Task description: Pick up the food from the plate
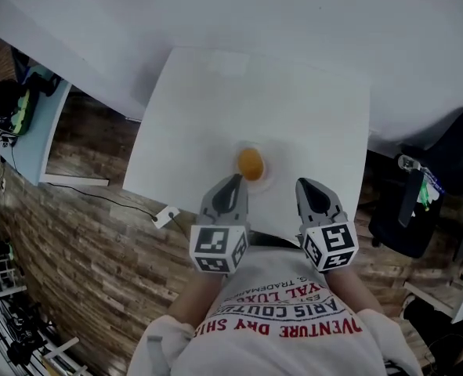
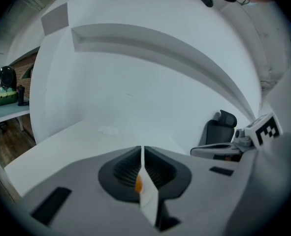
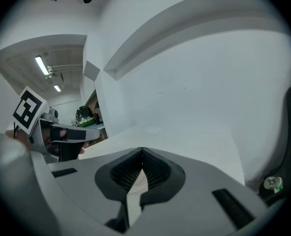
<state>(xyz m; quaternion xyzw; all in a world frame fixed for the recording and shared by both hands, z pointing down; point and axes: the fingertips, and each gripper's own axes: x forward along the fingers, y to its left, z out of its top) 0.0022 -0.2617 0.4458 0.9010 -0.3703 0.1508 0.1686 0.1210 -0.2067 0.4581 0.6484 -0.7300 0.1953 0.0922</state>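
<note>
An orange piece of food [image 1: 250, 163] lies on a pale white plate [image 1: 272, 175] near the front edge of the white table [image 1: 215, 100]. My left gripper [image 1: 233, 181] is shut and empty, its tip just short of the plate's near-left side. My right gripper [image 1: 306, 184] is also shut and empty, a little to the right of the plate. In the left gripper view the jaws [image 2: 143, 149] meet at the tip, and a sliver of the orange food [image 2: 138, 183] shows through the slit below. The right gripper view shows its jaws [image 3: 143, 151] closed over the table.
The table's front edge runs just under both grippers. A black office chair [image 1: 419, 202] stands right of the table. A light-blue desk [image 1: 27, 124] with a green object is at the far left. A white plug and cable [image 1: 164, 216] lie on the wooden floor.
</note>
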